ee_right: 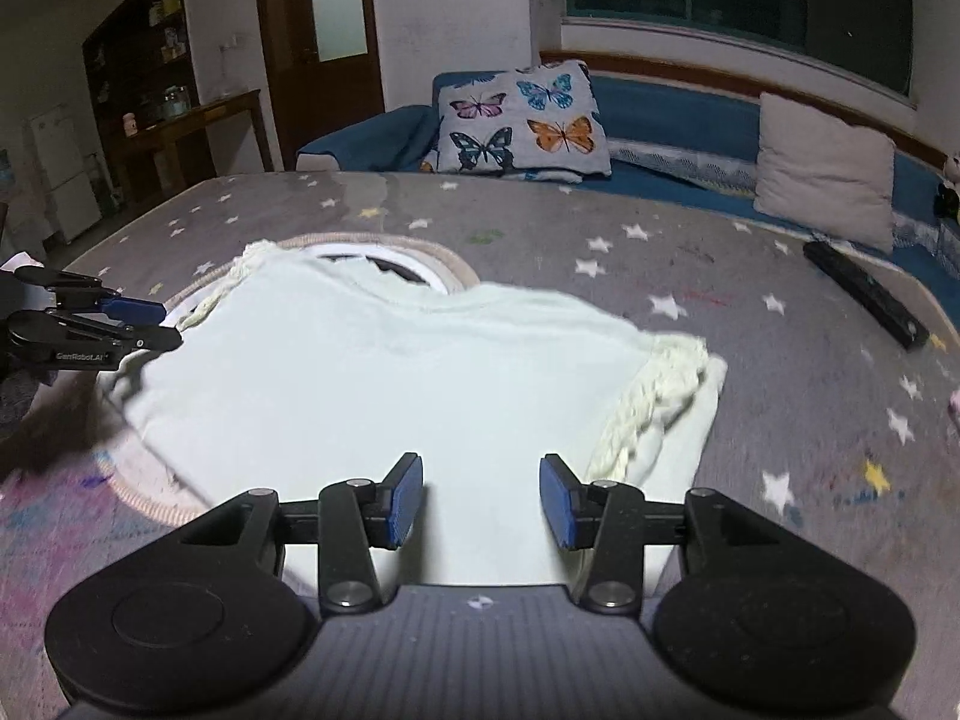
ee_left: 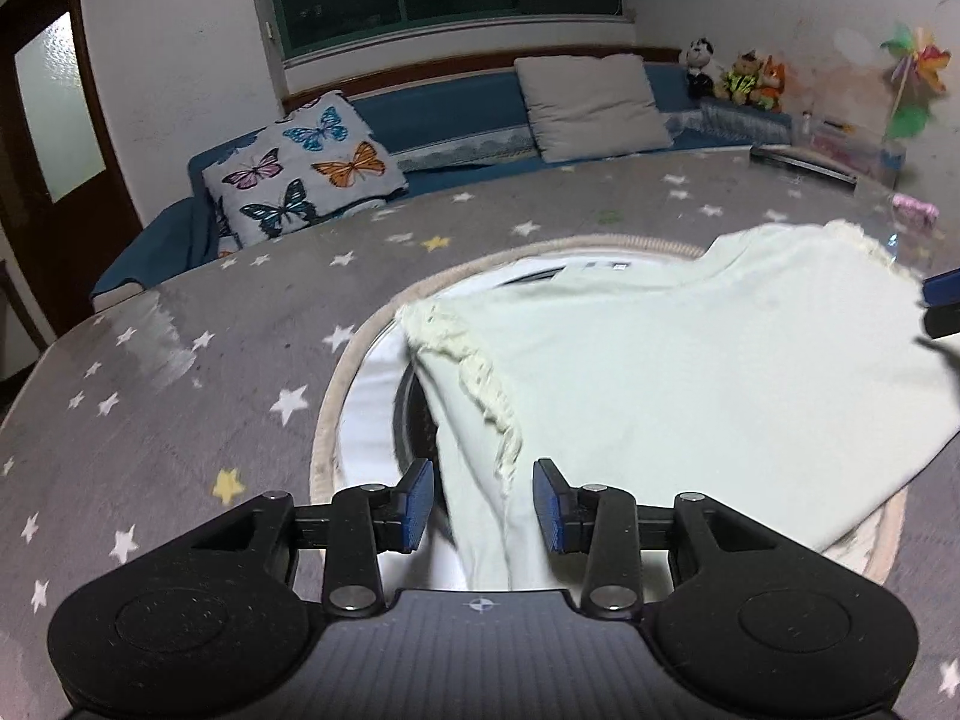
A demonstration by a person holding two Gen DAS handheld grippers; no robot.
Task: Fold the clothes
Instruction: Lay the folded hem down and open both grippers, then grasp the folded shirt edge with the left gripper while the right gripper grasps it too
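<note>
A pale cream sleeveless top with fringed armholes [ee_left: 690,360] lies spread on a round white mat [ee_left: 366,420] on the grey star-patterned table. My left gripper [ee_left: 483,501] is open, its blue pads either side of the top's near left edge below a fringed armhole [ee_left: 486,396]. In the right wrist view the same top [ee_right: 390,372] lies flat. My right gripper [ee_right: 480,501] is open over its near hem, beside the right fringed armhole [ee_right: 648,408]. The left gripper [ee_right: 144,324] shows at the far left of that view.
A black remote-like bar [ee_right: 864,303] lies on the table at the right. A blue sofa with a butterfly cushion [ee_right: 519,123] and a beige cushion [ee_right: 825,177] runs behind the table. Soft toys [ee_left: 732,75] and a pinwheel [ee_left: 915,81] stand at the back right.
</note>
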